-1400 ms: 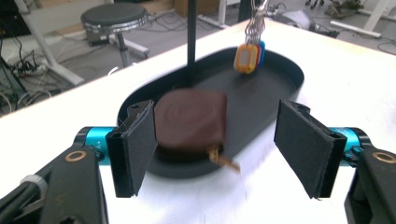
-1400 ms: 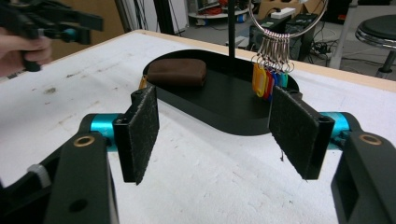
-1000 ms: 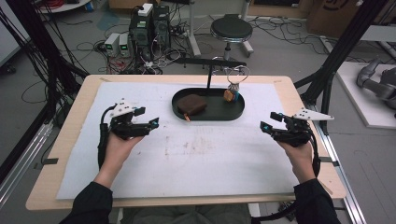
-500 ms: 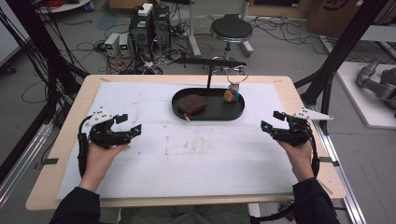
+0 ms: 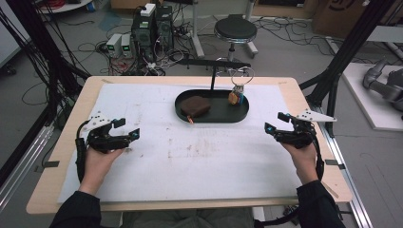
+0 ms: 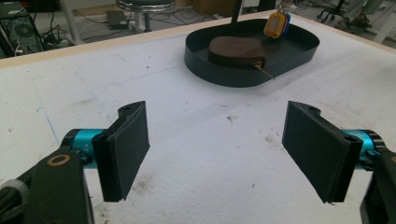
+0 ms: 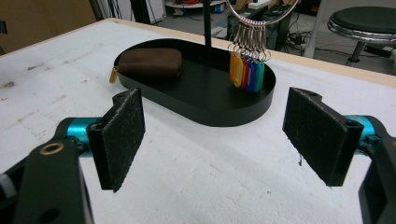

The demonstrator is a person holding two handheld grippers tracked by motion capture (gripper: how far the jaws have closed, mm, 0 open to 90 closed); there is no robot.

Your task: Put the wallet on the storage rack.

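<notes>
Left gripper (image 5: 127, 129), held in the person's left hand, now sits near the left edge of the white paper-covered wooden table (image 5: 214, 166). A second ago it stood closer to the centre and nearer the tray; it has since drawn outward and toward the person, and over the last half second it has hardly shifted. Its jaws have just been opening and stand wide apart, with nothing between them but bare table covering, as the left gripper view confirms.

Right gripper (image 5: 278, 122) rests at the right side of the table, in the same place as a second ago. Its jaws have likewise just been opening and are spread wide, holding nothing.

The black oval metal tray (image 5: 240, 115) lies at the far centre of the table, well apart from both grippers. Inside it, at its left end, lies the brown leather zip pouch (image 5: 195, 106), with its brass zip pull pointing toward the near rim. At its right end hangs the bunch of coloured plastic key tags (image 7: 246, 70) on a metal ring (image 7: 261, 11), suspended from the thin black stand (image 5: 212, 78) that rises from the tray.

Assessment: both grippers are released and withdrawn to the flanks, and nothing is in contact with the pouch or the tags. This reads as a rest or reset posture. Any handling of the tray contents would first require a fresh reach inward.
</notes>
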